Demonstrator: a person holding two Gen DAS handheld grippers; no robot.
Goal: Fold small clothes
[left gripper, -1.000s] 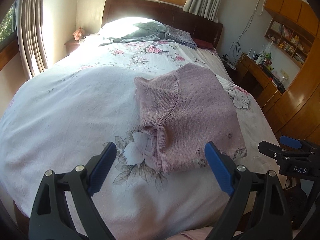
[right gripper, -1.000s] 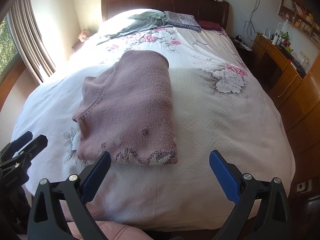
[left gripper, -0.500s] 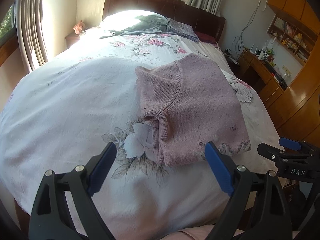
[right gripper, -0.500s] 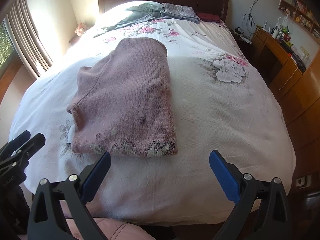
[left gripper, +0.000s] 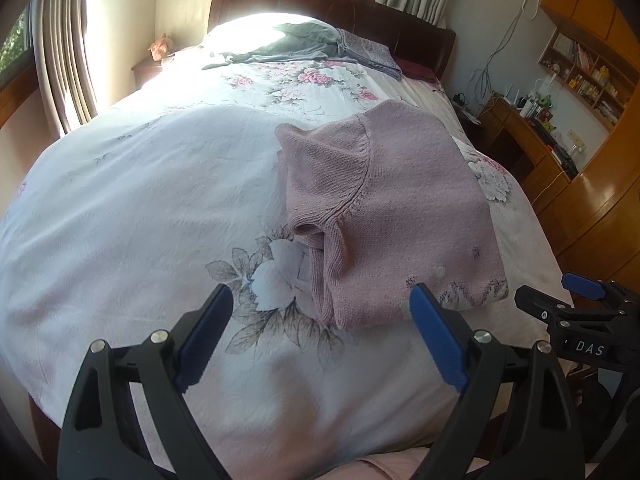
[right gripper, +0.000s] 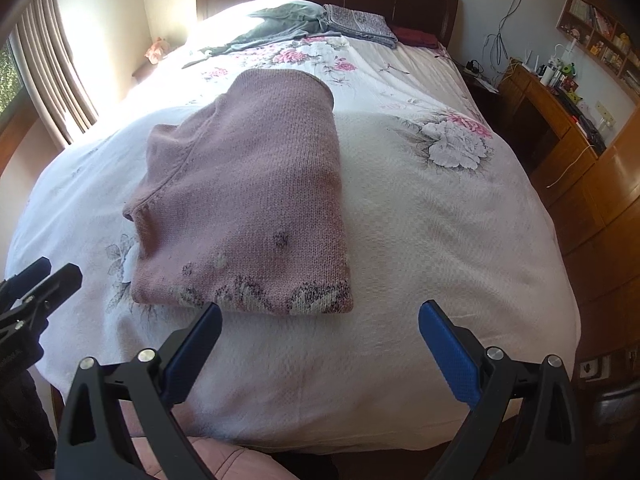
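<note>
Both grippers are drawing closer to the near hem than a second ago, the sweater now filling more of each view. Left gripper (left gripper: 322, 320) is hovering with its jaws spread wide and holding nothing, its blue pads (left gripper: 204, 336) flanking the sweater's near left corner. Right gripper (right gripper: 320, 336) is likewise standing wide and empty, just short of the near hem, off toward the sweater's right side.

Beyond them the pink knitted sweater (right gripper: 256, 200) is lying on the bed (right gripper: 440, 240), near the foot edge and slightly left of centre. It is showing as a narrow rectangle with a sleeve (left gripper: 320, 184) tucked across the left side and the patterned hem (right gripper: 280, 296) facing the grippers. Judgement: the sideways folds appear done; a lengthwise fold, hem toward collar, appears outstanding, and neither gripper is yet touching the cloth.

At the headboard end, a grey garment (right gripper: 280, 24) is lying loose and unfolded beside what look like folded pieces (right gripper: 356, 24), so more work is likely remaining.
</note>
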